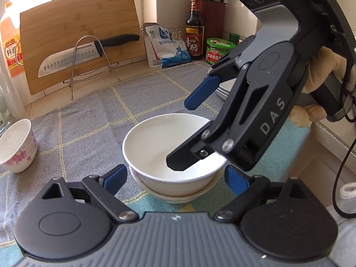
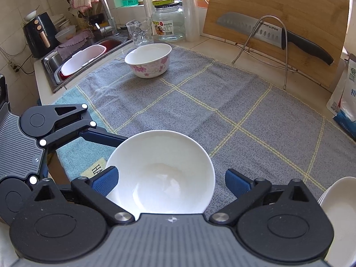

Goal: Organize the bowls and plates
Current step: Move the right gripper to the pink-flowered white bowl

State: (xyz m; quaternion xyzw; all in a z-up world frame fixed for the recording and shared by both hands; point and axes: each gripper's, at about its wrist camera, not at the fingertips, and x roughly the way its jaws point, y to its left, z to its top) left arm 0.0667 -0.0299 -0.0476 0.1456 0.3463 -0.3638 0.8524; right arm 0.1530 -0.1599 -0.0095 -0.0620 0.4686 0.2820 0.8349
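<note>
Stacking of the bowls is the step in hand: a plain white bowl (image 1: 171, 149) sits nested in a second bowl (image 1: 178, 197) of the same kind on the grey checked towel (image 2: 222, 102) that covers the worktop (image 2: 213, 39). Both claws stand spread and pinch nothing. The right claw (image 1: 180, 131) hangs over the stack with one black finger dipping inside the upper bowl's rim and its blue-padded finger raised clear above it; in its own view the blue pads flank the bowl without pressing it. The left claw (image 1: 175, 178) waits just in front of the stack, its pads on either side and apart from the porcelain. A gloved hand (image 1: 327, 66) carries the right tool, whose side reads "DAS". Judged from this, the upper bowl looks released, and the next move calls for lifting the right claw straight out without catching the rim, then fetching the pink-flowered bowl (image 2: 148, 60) that stands well apart near the sink (image 2: 47, 66). White plates (image 2: 338, 213) lie stacked to the right of the bowls. Legible writing: "SUPOR" on the knife (image 2: 262, 32) resting on a wire rack against the bamboo cutting board (image 2: 289, 2); the vinegar bottle (image 1: 195, 29), green-lidded jar (image 1: 217, 51) and white-and-blue pouch (image 1: 165, 46) bear Chinese labels.
</note>
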